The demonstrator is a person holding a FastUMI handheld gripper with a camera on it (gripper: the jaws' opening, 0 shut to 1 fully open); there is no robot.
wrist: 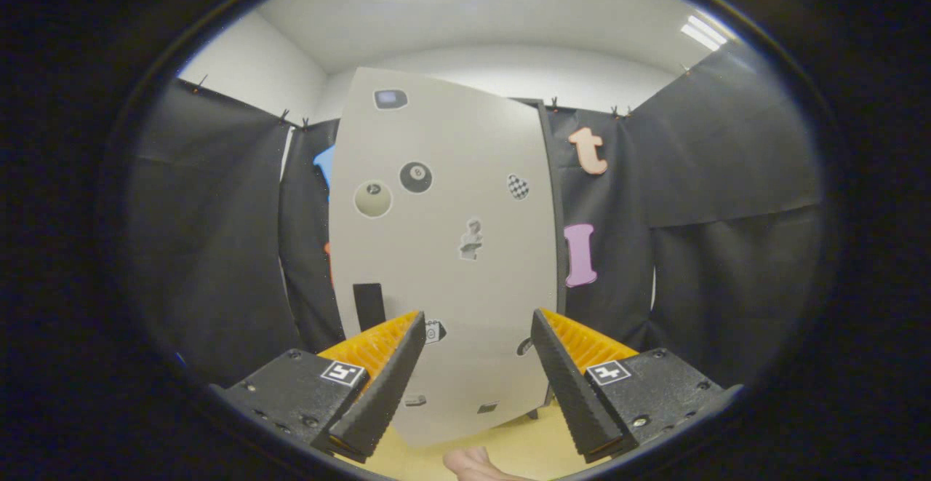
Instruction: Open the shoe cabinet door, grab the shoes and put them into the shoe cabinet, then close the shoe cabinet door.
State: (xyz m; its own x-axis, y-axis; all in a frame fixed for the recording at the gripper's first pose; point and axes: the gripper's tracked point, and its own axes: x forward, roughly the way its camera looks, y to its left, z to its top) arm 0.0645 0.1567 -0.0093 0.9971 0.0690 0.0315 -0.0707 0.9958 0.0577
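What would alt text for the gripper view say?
A tall pale shoe cabinet door dotted with stickers stands just ahead of the open gripper, whose jaws are spread with nothing between them. Black cloth walls hang behind, and a hand shows below the jaws on the yellowish floor.

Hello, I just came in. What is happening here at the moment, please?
A person holds a gripper and points it at the shoe cabinet ahead. Its fingers are open and hold nothing. The cabinet's pale front, covered with stickers, stands beyond the fingers, and its door looks shut. A dark handle sits low on the door, just past the left finger. No shoes are in sight here.
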